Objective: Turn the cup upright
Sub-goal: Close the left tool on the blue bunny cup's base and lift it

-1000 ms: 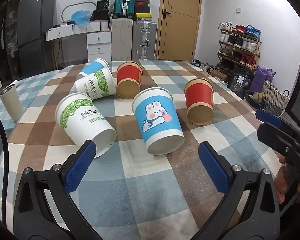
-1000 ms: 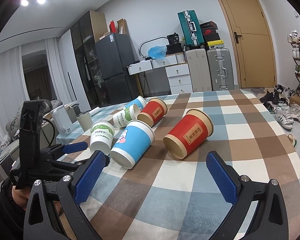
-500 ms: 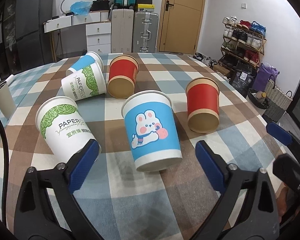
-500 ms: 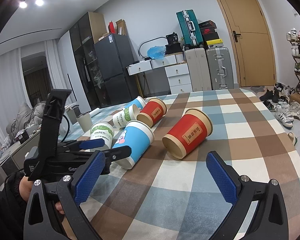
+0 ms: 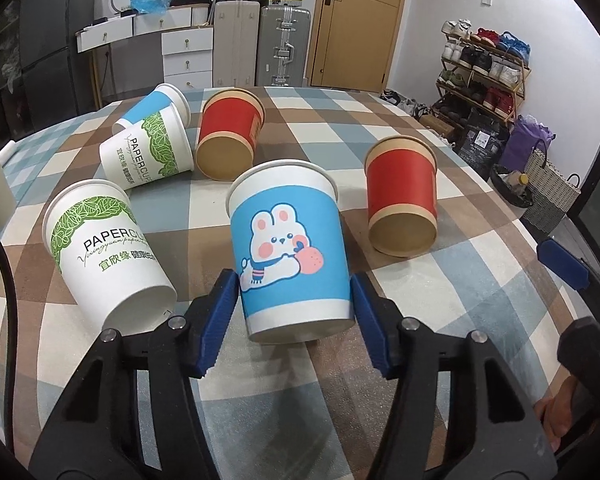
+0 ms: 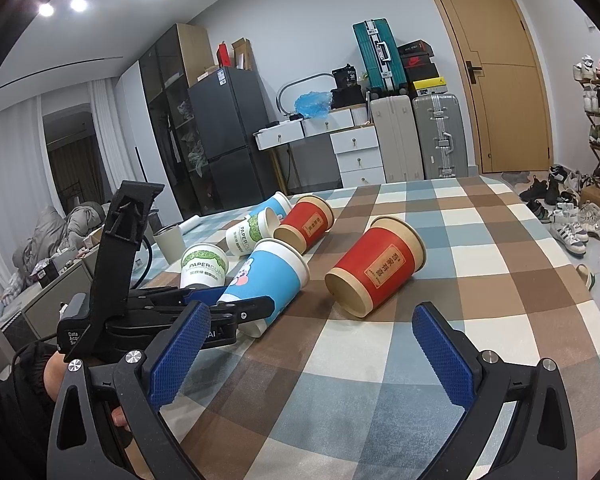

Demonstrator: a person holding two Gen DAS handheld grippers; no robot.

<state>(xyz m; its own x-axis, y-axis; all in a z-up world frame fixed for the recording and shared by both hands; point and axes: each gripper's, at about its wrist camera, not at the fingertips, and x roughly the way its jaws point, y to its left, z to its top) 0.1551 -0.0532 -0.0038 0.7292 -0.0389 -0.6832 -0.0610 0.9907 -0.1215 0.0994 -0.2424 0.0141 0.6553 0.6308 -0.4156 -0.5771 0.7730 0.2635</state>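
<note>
Several paper cups lie on their sides on a checked tablecloth (image 5: 440,280). The blue rabbit cup (image 5: 290,248) lies with its base toward me. My left gripper (image 5: 294,320) has its blue pads (image 5: 220,320) on both sides of the cup's base end, touching or nearly touching it. The same cup shows in the right wrist view (image 6: 270,280) with the left gripper's fingers (image 6: 236,306) around its base. My right gripper (image 6: 306,354) is open and empty above the table, short of a red cup (image 6: 376,266).
Two white and green cups (image 5: 108,248) (image 5: 148,152), a blue and white cup (image 5: 156,106) and two red cups (image 5: 230,140) (image 5: 402,208) lie around. A grey tumbler (image 6: 170,242) stands at the far left. The table edge is at the right (image 6: 596,300).
My left gripper has moved forward to the rabbit cup and its jaws have narrowed from wide open to the cup's base. The right gripper has barely moved.
</note>
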